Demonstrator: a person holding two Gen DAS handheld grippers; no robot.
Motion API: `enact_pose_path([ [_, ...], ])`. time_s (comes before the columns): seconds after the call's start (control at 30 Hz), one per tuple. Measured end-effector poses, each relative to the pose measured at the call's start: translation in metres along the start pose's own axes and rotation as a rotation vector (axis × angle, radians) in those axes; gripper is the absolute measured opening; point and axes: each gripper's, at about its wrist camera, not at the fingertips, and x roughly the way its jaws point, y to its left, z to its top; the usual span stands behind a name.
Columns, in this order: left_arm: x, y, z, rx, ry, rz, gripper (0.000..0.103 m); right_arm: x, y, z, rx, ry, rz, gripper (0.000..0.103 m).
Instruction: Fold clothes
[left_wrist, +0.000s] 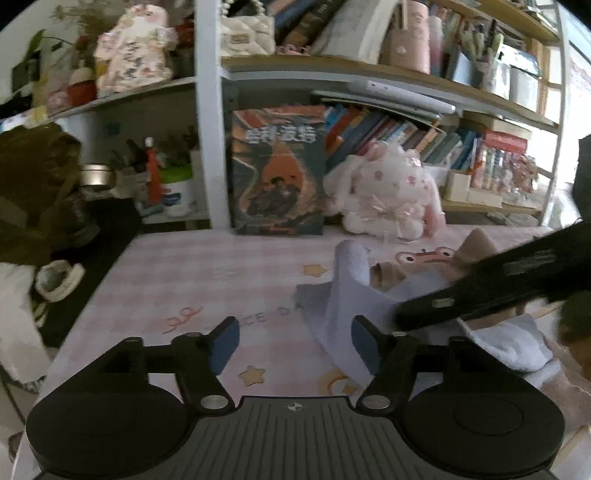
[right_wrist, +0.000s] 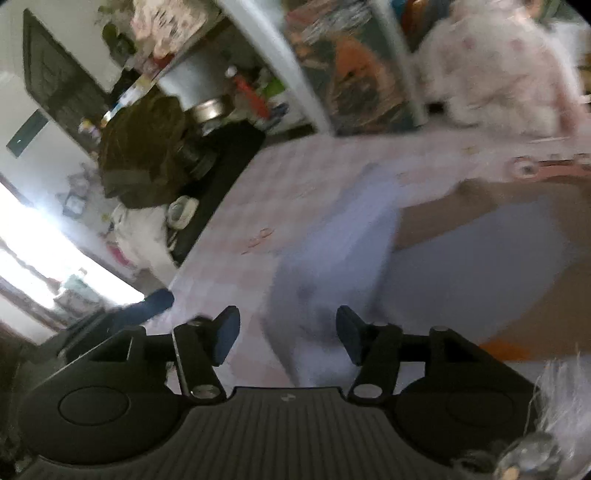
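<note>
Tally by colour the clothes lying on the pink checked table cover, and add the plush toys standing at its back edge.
Pale blue garment: 1
Tan garment: 1, partly under the blue one and behind the other tool, so there could be more of it hidden
White-and-pink plush rabbit: 1
Total: 3

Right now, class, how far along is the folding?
Done: the blue garment lies partly doubled over on the table. In hand: nothing; the left gripper and right gripper are open, pads off the cloth. Left: it is still rumpled over tan cloth, not flat.
</note>
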Motion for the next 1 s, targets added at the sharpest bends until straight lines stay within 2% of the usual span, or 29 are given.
enact_pose_path([
  [0.07,0.008,-0.006,0.003,0.008,0.007,-0.031,0.076,-0.026,-0.015,-0.007,0.038,-0.041,-0.028,0.06],
  [0.13,0.016,-0.012,0.006,0.019,0.013,-0.04,0.076,-0.052,-0.032,-0.016,0.06,-0.092,-0.096,0.061],
  [0.3,0.03,-0.021,0.016,0.013,0.021,-0.064,0.076,-0.103,-0.079,-0.044,0.098,-0.155,-0.433,0.061],
  [0.47,0.025,-0.029,0.034,0.016,-0.034,-0.114,0.077,-0.121,-0.112,-0.073,0.113,-0.125,-0.674,0.06],
  [0.57,0.027,-0.041,0.041,0.056,-0.047,-0.135,0.078,-0.119,-0.12,-0.086,0.097,-0.095,-0.733,0.059],
  [0.63,0.034,-0.055,0.042,0.123,-0.033,-0.107,0.079,-0.118,-0.123,-0.095,0.094,-0.083,-0.746,0.059],
  [0.77,0.06,-0.074,0.038,0.205,0.06,-0.058,0.078,-0.109,-0.123,-0.105,0.073,-0.064,-0.772,0.058],
  [0.87,0.078,-0.08,0.033,0.221,0.122,-0.044,0.078,-0.103,-0.125,-0.108,0.046,-0.04,-0.777,0.053],
  [0.9,0.085,-0.08,0.032,0.226,0.142,-0.034,0.075,-0.103,-0.126,-0.109,0.044,-0.042,-0.771,0.051],
  [0.93,0.091,-0.08,0.03,0.229,0.165,-0.021,0.059,-0.103,-0.127,-0.109,0.042,-0.043,-0.76,0.045],
  [0.97,0.098,-0.079,0.029,0.231,0.188,-0.007,0.034,-0.103,-0.127,-0.108,0.04,-0.041,-0.746,0.035],
  [1.0,0.102,-0.075,0.028,0.217,0.201,0.005,0.022,-0.103,-0.127,-0.107,0.037,-0.04,-0.732,0.028],
])
